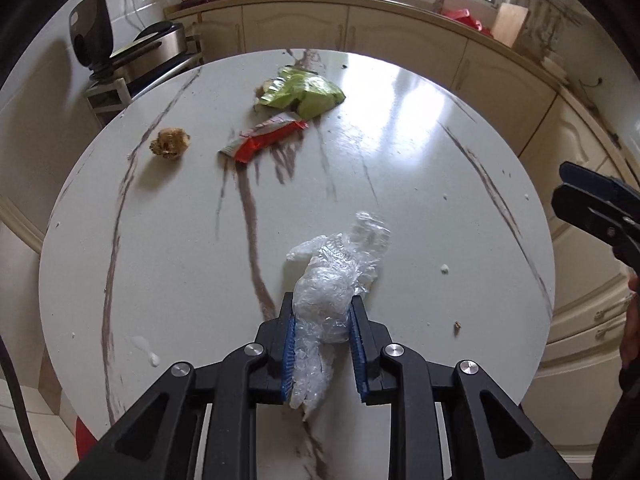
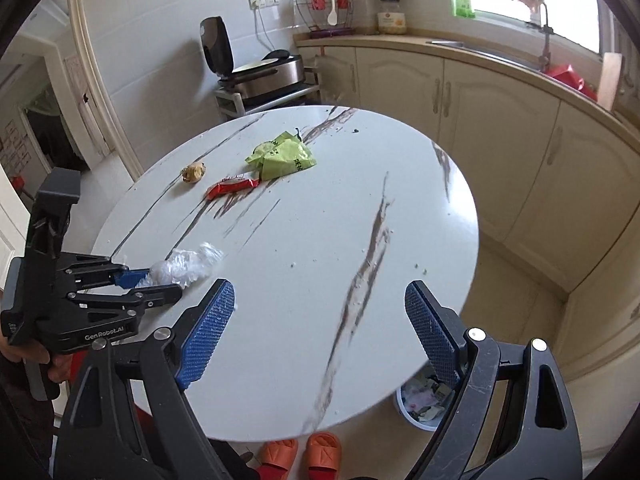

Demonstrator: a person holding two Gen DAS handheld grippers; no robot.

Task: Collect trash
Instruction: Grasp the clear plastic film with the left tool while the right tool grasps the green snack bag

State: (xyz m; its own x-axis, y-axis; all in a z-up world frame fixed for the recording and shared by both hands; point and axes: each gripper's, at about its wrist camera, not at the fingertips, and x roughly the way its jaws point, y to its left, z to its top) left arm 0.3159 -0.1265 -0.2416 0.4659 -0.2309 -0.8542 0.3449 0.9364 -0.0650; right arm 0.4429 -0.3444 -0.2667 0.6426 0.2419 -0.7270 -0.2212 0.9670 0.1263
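The left gripper (image 1: 323,312) is clamping its blue ribbed pads (image 1: 289,344) onto a crumpled wad of clear plastic film (image 1: 336,276), which is lying on the round white marble-patterned table (image 1: 180,260) near its front rim and spilling out ahead of the fingers toward twelve o'clock. In the right wrist view this same gripper (image 2: 156,280) is sitting at about nine o'clock, gripped by a hand (image 2: 60,364). The right gripper (image 2: 320,300) is standing wide open and holding nothing, hovering over the near edge of the table with bare tabletop between its blue pads (image 2: 208,332).

Past the film, the middle of the table is lying open. Further on, toward eleven o'clock in the left wrist view, a red and white flat wrapper (image 1: 264,138) is resting on the surface, with a crumpled brown ball of paper (image 1: 170,142) well apart from it at ten o'clock and a crinkled light green snack bag (image 1: 304,94) just beyond it.

Below the table's right rim, a pale blue bin of scrap paper (image 2: 420,404) is standing on the floor, and a pair of orange slippers (image 2: 300,456) is lying at six o'clock. Cream cabinets (image 2: 480,112) are running along the far wall.
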